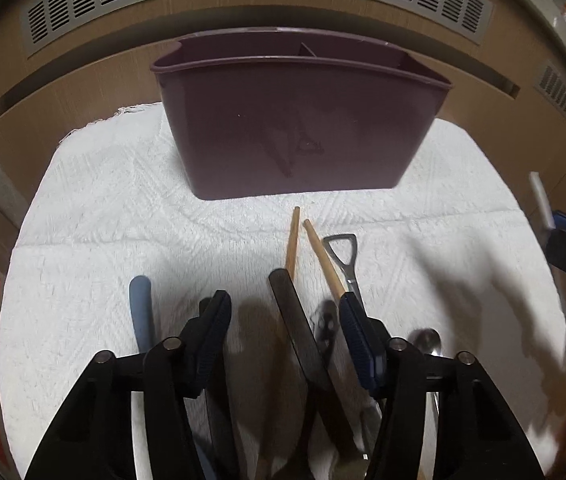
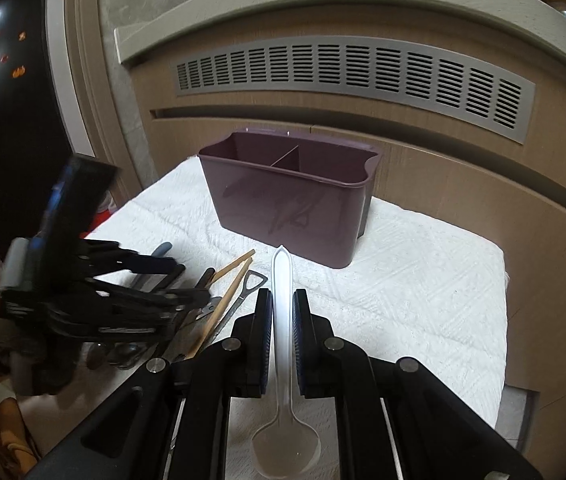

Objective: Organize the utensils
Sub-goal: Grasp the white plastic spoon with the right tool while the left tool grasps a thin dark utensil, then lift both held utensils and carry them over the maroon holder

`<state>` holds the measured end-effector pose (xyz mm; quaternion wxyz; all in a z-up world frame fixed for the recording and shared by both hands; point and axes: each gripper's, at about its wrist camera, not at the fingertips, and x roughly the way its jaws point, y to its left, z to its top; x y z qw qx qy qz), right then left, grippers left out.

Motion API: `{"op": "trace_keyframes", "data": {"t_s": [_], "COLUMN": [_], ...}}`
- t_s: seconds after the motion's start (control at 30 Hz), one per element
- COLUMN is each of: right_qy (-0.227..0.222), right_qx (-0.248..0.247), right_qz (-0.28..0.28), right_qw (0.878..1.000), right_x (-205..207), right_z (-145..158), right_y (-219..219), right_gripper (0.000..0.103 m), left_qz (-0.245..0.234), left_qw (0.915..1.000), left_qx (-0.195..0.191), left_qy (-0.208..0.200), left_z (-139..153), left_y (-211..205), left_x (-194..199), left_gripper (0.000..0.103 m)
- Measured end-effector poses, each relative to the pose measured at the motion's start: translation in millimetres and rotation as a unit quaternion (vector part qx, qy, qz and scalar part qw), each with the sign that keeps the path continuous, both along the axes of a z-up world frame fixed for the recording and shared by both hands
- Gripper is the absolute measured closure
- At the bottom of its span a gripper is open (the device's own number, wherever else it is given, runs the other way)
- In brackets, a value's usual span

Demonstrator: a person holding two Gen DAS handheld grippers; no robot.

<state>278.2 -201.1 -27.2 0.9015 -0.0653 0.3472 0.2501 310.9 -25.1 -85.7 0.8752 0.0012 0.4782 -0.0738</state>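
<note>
Utensils lie in a pile on the white towel [image 1: 103, 208] that covers the counter: two wooden chopsticks [image 1: 325, 258], a dark knife [image 1: 295, 320], a metal spoon [image 1: 429, 340], a blue handle [image 1: 141, 312] and a small metal tool with a loop end [image 1: 343, 252]. The purple caddy [image 1: 295, 120] stands upright farther back on the towel and has a wall across its middle. The right tongs [image 2: 282, 312] are closed on the handle of a clear plastic spoon [image 2: 283, 360], with its bowl toward the camera and its tip toward the caddy. The left tongs [image 1: 285, 316] are partly open above the pile. The knife and a chopstick lie between the fingers, but the pads are not pressing on anything.
</note>
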Motion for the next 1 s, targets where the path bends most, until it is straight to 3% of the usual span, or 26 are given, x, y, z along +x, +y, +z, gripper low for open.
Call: {"op": "trace_keyframes", "data": {"t_s": [0.1,0.27,0.4,0.5,0.77,0.83,1.0], "right_qy": [-0.008,-0.014,-0.007,-0.001,-0.002,-0.005,-0.018], "right_qx": [0.006,0.009,0.012,0.015,0.02,0.02,0.017], "right_qz": [-0.007,-0.013,-0.023,-0.031,-0.037,-0.039,-0.04], "right_qw": [1.0,1.0,1.0,0.999,0.999,0.999,0.999], "right_x": [-6.9,-9.2,-8.5,-9.2,-19.6,-23.8,-34.0], "right_z": [2.5,3.8,1.8,1.6,10.6,14.3,26.2], "right_y": [-4.0,-6.5,-6.4,-5.5,0.1,2.5,6.4], "right_gripper": [0.093,0.093,0.093,0.093,0.093,0.093,0.093], "left_qz": [0.005,0.009,-0.013,-0.028,-0.059,-0.06,-0.053], "left_qw": [1.0,0.9998,0.9997,0.9989,0.989,0.9863,0.9802], "left_qx": [0.006,0.011,0.007,-0.001,-0.021,-0.033,-0.056], "left_qy": [0.0,-0.011,-0.021,-0.037,-0.134,-0.15,-0.182], "left_z": [-5.8,-11.7,-11.6,-6.6,44.5,58.2,89.8], "left_y": [-2.8,-3.5,-7.0,-6.9,-0.4,4.7,20.1], "left_x": [7.6,10.7,6.3,-1.5,-53.2,-66.1,-85.7], "left_gripper": [0.064,0.067,0.085,0.087,0.092,0.1,0.1]}}
